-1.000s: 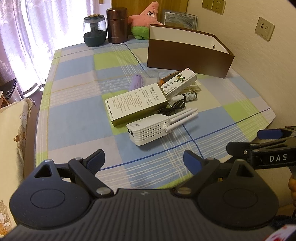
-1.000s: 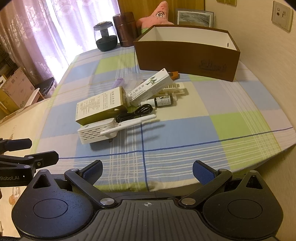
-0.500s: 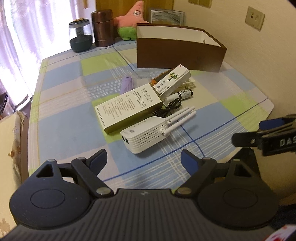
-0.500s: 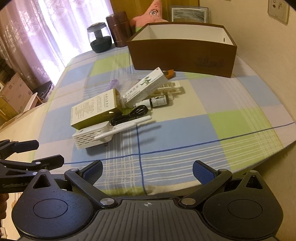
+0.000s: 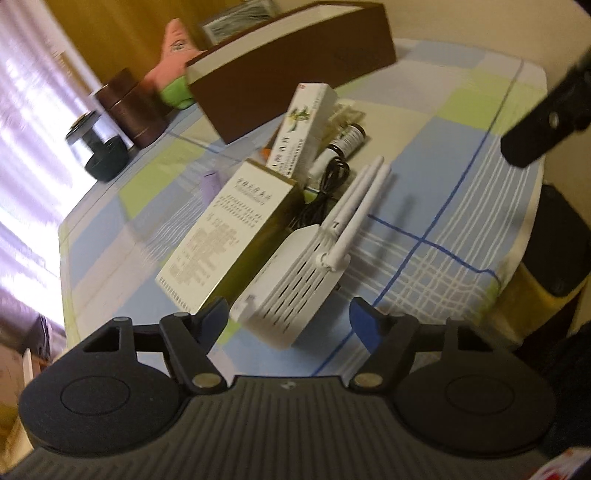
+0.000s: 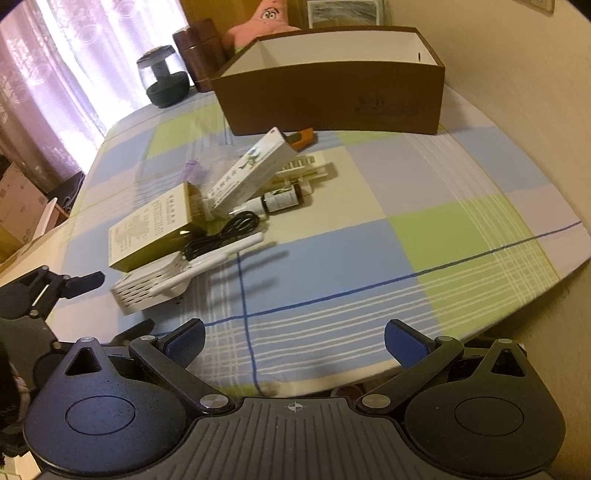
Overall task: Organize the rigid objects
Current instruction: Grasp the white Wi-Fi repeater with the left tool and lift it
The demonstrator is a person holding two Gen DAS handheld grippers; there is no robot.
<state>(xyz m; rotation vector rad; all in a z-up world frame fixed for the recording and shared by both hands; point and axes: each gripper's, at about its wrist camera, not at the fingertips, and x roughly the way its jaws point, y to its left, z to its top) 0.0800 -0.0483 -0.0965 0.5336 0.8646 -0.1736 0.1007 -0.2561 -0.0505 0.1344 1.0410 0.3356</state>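
A pile lies mid-table: a white router (image 5: 291,280) (image 6: 155,284) with white antennas, a gold-sided box (image 5: 229,232) (image 6: 147,232), a white and green carton (image 5: 303,125) (image 6: 251,170), a black cable (image 6: 225,236), a small dark bottle (image 6: 280,199), a purple item (image 5: 208,184). An open brown box (image 6: 332,96) (image 5: 291,62) stands behind. My left gripper (image 5: 290,319) is open, its jaws either side of the router's near end. My right gripper (image 6: 293,341) is open and empty at the table's front edge.
A dark round lamp (image 6: 164,79), a brown canister (image 6: 197,51) and a pink plush star (image 6: 262,22) stand at the back. Curtains hang at left, a wall at right. The checked tablecloth (image 6: 443,236) drops off at the front and right edges.
My left gripper has moved forward and tilted, closing in on the router's near end. My right gripper has moved slightly forward over the table edge.
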